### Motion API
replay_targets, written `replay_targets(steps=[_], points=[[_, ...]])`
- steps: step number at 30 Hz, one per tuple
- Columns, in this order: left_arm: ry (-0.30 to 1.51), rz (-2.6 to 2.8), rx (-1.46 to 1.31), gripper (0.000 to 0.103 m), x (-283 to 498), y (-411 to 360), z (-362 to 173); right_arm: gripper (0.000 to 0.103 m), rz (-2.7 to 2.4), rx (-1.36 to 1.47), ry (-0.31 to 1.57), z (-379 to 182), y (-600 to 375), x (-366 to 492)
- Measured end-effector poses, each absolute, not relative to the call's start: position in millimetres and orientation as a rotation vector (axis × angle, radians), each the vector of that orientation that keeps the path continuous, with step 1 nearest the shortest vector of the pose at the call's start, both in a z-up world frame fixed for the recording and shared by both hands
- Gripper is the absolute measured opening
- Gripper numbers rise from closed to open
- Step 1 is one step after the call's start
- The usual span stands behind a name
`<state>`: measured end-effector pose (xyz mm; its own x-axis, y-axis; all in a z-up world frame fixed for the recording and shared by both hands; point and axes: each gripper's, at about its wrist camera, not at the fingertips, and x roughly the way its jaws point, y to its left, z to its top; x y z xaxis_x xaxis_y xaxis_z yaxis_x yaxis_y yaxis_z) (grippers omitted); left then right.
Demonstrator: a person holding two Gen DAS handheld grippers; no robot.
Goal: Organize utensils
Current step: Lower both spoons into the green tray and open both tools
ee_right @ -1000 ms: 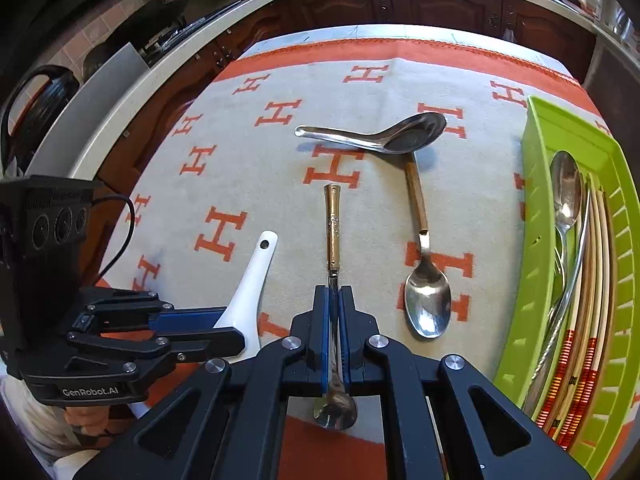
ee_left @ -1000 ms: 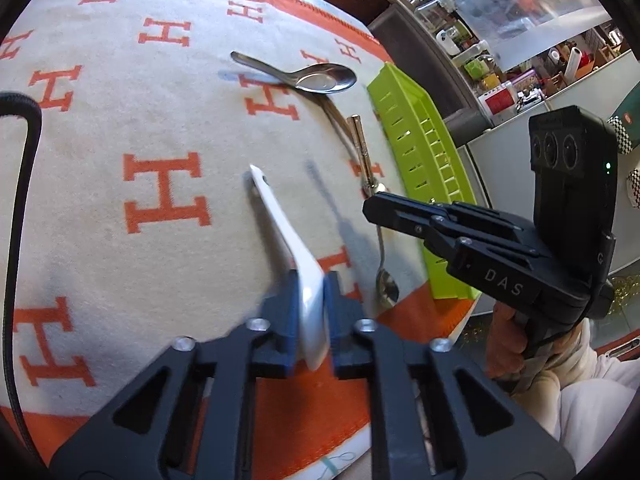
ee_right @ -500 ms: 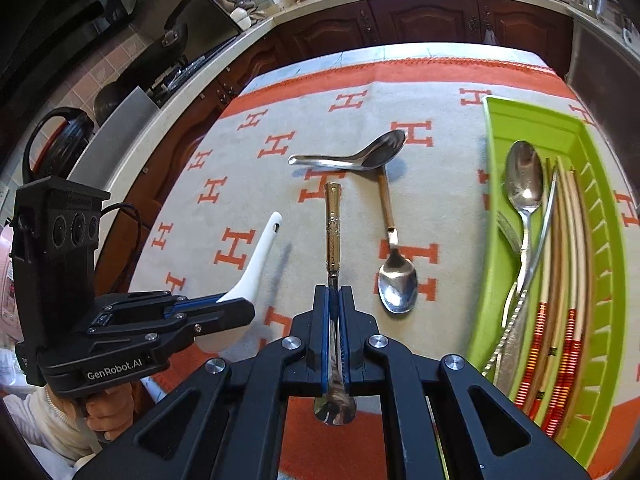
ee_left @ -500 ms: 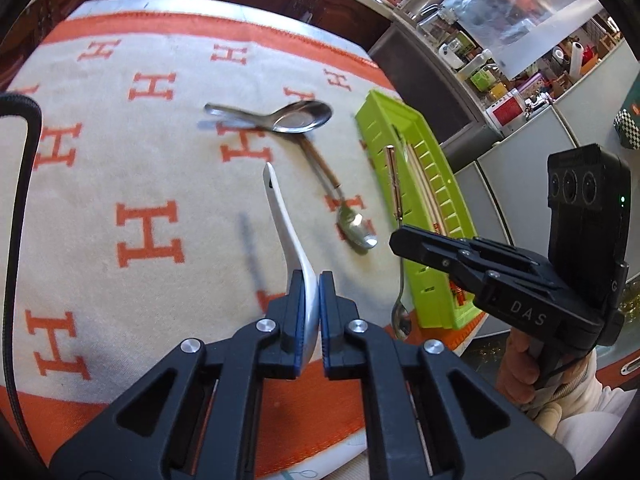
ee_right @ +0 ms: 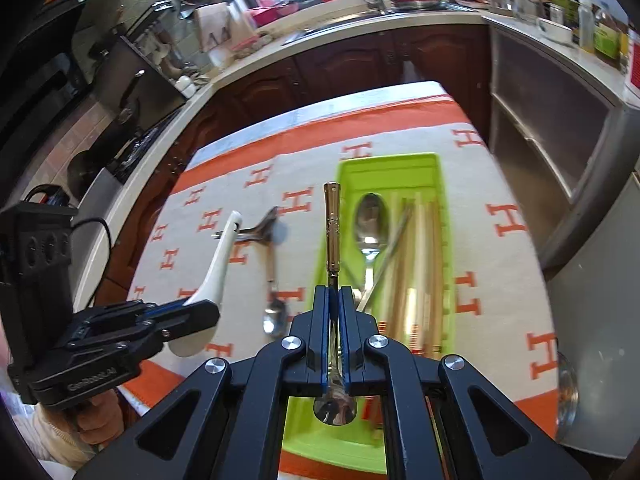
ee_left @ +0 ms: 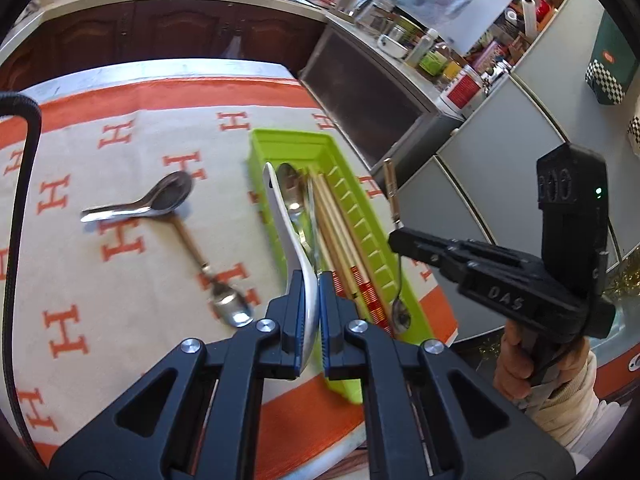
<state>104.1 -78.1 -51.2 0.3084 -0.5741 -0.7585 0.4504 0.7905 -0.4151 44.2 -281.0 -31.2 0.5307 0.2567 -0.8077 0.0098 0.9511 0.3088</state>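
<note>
My left gripper (ee_left: 311, 312) is clamped on the bowl end of the white ceramic spoon (ee_left: 294, 240), whose handle runs forward over the near-left part of the green tray (ee_left: 280, 148). From this wrist camera the spoon looks lined up with the tray's left wall, but I cannot tell whether it touches anything. The right wrist view shows what that one cannot: the white spoon (ee_right: 216, 264) is held up in the air, with the left gripper (ee_right: 192, 312) off the tray's left side, over the orange-and-cream cloth (ee_right: 500, 184).

My right gripper (ee_right: 335, 344) is closed tight on a gold-handled spoon (ee_right: 332, 228), gripped at the neck, so the steel bowl hangs behind the fingers and the gold handle points forward above the tray's left edge. In the left wrist view I see the same spoon (ee_left: 394, 204) from the side, tilted, with its bowl low over the tray's near-right corner and the right gripper (ee_left: 400, 240) just beside that corner.

Inside the tray, the right camera shows a large steel spoon (ee_right: 370, 216) with chopsticks (ee_right: 424, 264) beside it along the right wall; the left camera adds their red-banded ends toward the near end.

On the cloth left of the tray lie a steel soup spoon (ee_left: 156, 204) and a brown-handled spoon (ee_left: 216, 280), the latter's handle end touching the former's bowl.
</note>
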Motion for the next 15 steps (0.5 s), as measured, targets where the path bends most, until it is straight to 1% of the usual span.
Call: replay_targets(steps=[6, 12, 13, 14, 15], points=[[1.093, -0.684, -0.087, 0.004, 111, -126, -57, 0.004, 0.164, 0.353, 1.082, -62, -314, 51], [1.134, -0.652, -0.061, 0.004, 123, -146, -73, 0.005, 0.234, 0.417, 1.156, -97, -304, 52], [1.139, -0.648, -0.059, 0.004, 125, -147, -76, 0.008, 0.233, 0.420, 1.160, -101, -303, 52], [1.146, -0.642, -0.056, 0.004, 127, -149, -79, 0.020, 0.227, 0.419, 1.165, -105, -303, 52], [1.153, -0.636, -0.051, 0.004, 128, -151, -82, 0.028, 0.220, 0.425, 1.165, -107, -305, 51]])
